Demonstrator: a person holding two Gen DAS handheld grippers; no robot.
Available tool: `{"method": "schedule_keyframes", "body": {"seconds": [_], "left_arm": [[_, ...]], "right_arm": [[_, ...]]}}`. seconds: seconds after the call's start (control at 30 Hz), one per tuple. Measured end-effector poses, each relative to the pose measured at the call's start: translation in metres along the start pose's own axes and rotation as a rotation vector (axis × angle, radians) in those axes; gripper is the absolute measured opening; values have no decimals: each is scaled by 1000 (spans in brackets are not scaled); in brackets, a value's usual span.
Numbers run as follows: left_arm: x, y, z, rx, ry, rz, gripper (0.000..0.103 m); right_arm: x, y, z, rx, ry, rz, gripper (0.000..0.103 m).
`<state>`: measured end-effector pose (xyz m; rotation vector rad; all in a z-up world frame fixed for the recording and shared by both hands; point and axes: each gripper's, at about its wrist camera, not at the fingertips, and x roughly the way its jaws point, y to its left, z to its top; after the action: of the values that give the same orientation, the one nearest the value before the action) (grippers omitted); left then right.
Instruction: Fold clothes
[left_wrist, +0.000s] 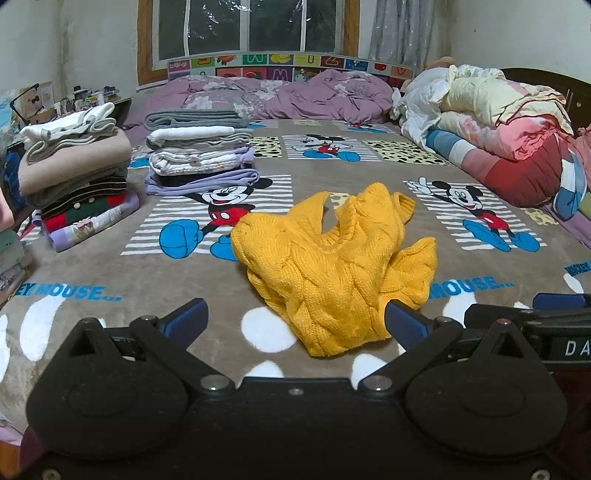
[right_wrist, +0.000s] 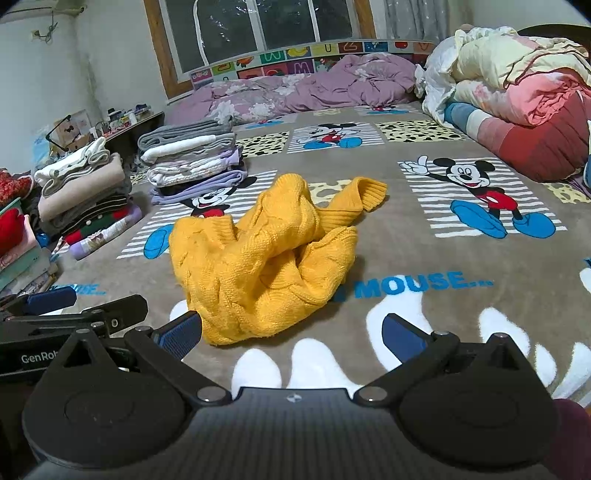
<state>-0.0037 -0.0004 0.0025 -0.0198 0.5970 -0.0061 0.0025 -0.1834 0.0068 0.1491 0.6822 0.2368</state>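
sweater: yellow cable-knit sweater lies crumpled mid-bed on the cartoon blanket, unfolded, one sleeve trailing toward the far side
left gripper: jaws apart, empty, near hem just ahead of it
right gripper: jaws apart, empty, just right of the near hem
step: likely spread flat before any fold
how: each gripper pinches one hem corner through a single layer, pulls outward and toward the near edge to tension the knit; then frees the buried sleeve
risk: thick knit bunches; grabbing two layers locks in the twist
destination: folded stacks at far left
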Motion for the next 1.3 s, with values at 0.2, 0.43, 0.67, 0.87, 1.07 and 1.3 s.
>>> {"method": "schedule_keyframes", "body": {"seconds": [0.2, 0.43, 0.67, 0.87, 1.07, 1.3], "left_arm": [[2, 0, 0, 0, 1, 0, 103], [9, 0, 2, -2, 11, 1, 103], [18, -2, 6, -2, 22, 2, 103], [29, 0, 7, -11, 37, 3, 103], [45, 5, 10, -33, 58, -21, 103], [63, 15, 17, -59, 70, -73, 103]], "right_arm": [[2, -1, 0, 1, 1, 1, 103], [7, -5, 2, 13, 1, 8, 103], [17, -10, 4, 20, 7, 32, 103], [28, -19, 5, 51, 9, 80, 103], [35, -29, 8, 61, -42, 115, 103], [51, -40, 15, 83, -67, 147, 103]]}}
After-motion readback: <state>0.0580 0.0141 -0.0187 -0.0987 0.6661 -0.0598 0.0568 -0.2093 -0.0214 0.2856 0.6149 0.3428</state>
